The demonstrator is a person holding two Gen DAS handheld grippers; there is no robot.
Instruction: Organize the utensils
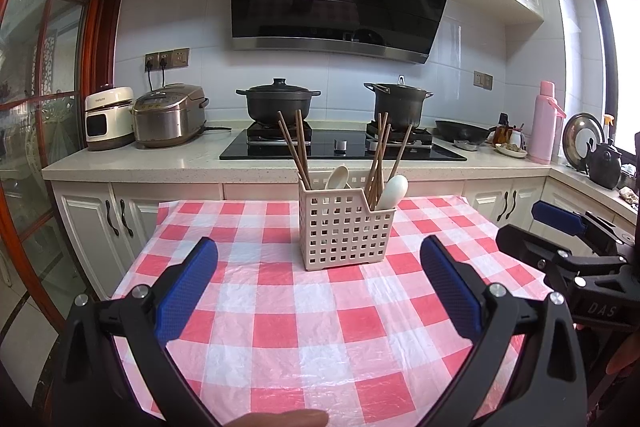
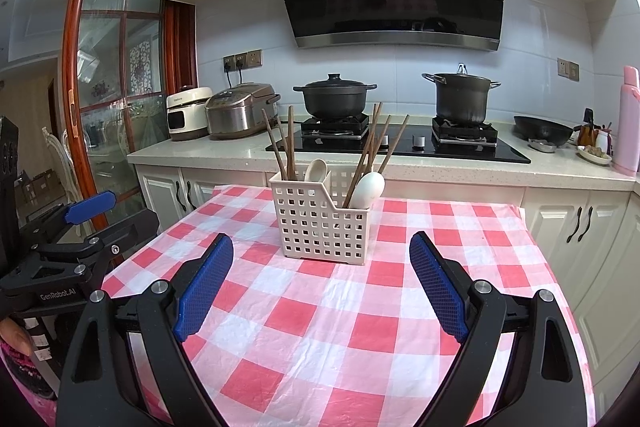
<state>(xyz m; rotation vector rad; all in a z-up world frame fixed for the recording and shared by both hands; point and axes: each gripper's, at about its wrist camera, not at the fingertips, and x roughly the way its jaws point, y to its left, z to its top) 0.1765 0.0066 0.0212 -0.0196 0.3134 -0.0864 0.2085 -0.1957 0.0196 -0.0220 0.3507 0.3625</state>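
A cream perforated utensil basket stands upright on the red-and-white checked tablecloth. Brown chopsticks lean in its left compartment beside a beige spoon. More chopsticks and a white spoon sit in its right compartment. My left gripper is open just short of the basket and holds nothing. My right gripper is also open and empty, facing the basket from slightly further right.
Behind the table runs a kitchen counter with two rice cookers, a black hob carrying two dark pots, a wok and a pink flask. A glass door is on the left. Cabinets stand below.
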